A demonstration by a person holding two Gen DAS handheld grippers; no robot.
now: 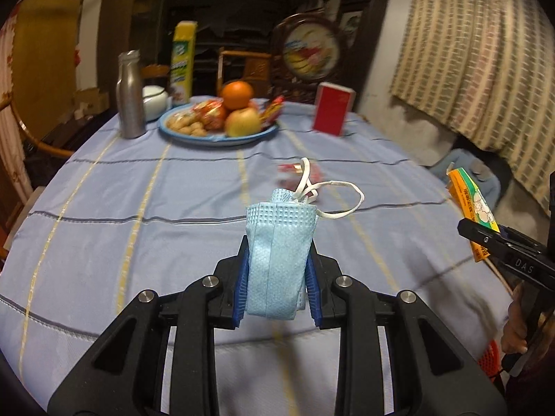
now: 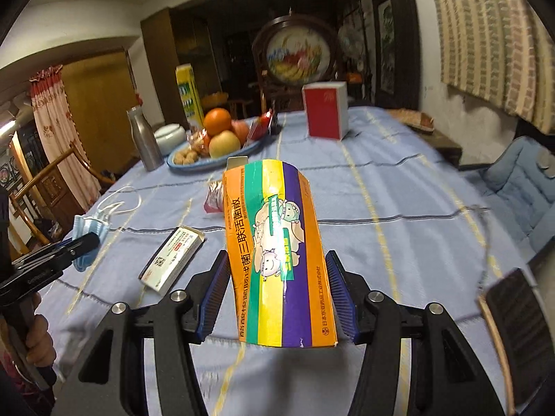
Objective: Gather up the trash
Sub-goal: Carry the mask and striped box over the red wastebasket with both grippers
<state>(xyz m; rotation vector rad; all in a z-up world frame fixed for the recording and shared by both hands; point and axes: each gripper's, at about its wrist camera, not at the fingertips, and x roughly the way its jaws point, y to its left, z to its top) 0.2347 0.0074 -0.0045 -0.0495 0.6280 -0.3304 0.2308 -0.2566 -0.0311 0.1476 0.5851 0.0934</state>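
Observation:
My left gripper (image 1: 277,260) is shut on a folded light-blue face mask (image 1: 279,253) with white ear loops, held above the blue tablecloth (image 1: 138,208). It also shows in the right wrist view, mask (image 2: 88,228) at the left. My right gripper (image 2: 277,277) is shut on an empty orange, green, yellow and purple carton (image 2: 281,253), held above the table. In the left wrist view that carton (image 1: 473,208) shows at the right edge. A small white medicine box (image 2: 171,260) and a pink wrapper (image 2: 215,197) lie on the cloth.
A blue plate (image 1: 180,135) of fruit, nuts and snacks, a steel bottle (image 1: 130,95), a white jar (image 1: 154,98), a yellow box (image 1: 182,62) and a red box (image 1: 331,107) stand at the far side. An orange basket (image 1: 491,358) shows low right. A blue cushioned chair (image 2: 520,187) stands to the right.

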